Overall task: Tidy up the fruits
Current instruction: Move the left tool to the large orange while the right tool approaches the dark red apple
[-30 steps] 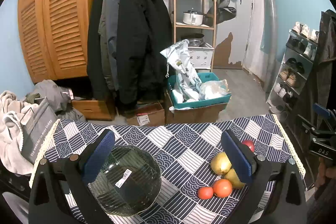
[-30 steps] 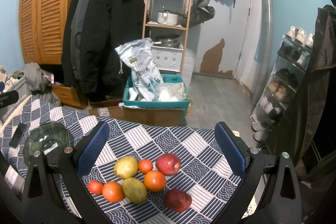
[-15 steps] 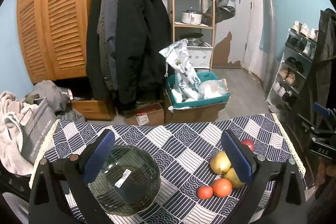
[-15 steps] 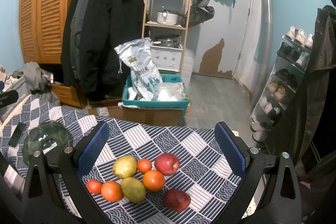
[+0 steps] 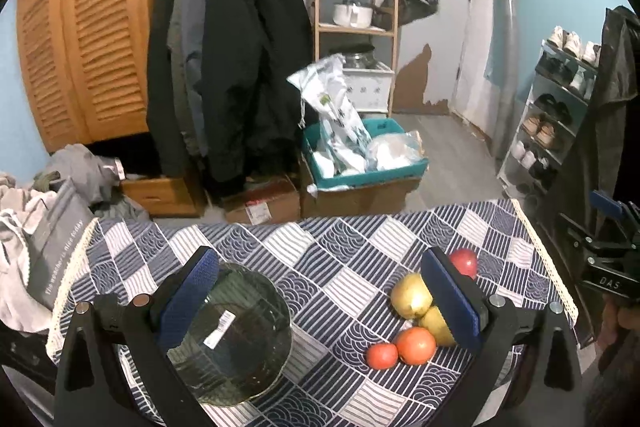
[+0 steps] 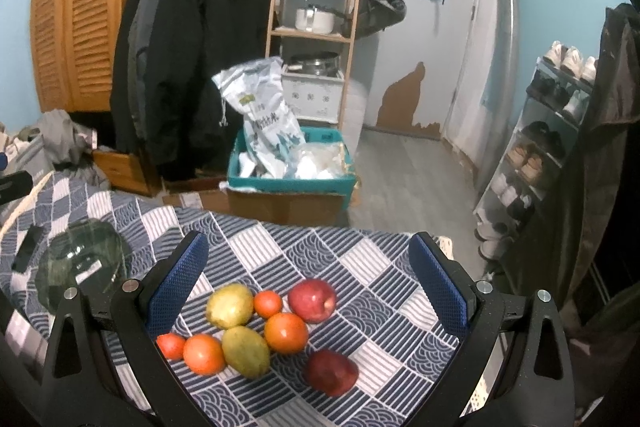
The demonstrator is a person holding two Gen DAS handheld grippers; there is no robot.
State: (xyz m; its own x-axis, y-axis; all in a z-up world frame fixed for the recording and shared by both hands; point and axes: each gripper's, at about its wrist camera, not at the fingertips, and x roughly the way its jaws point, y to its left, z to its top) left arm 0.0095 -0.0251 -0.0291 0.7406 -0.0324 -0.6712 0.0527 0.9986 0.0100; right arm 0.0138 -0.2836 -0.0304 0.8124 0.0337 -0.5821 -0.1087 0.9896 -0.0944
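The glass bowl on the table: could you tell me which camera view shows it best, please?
The left wrist view: the glass bowl lies close and large there, its label visible, though the left finger hides part of its rim. The right wrist view shows it small and distorted at the left edge.

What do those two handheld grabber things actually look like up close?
Each tool, left and right, is a black frame forking into two wide-set fingers. Textured blue pads line their inner faces, and silver screw heads dot the frame. No cables or sleeves show.
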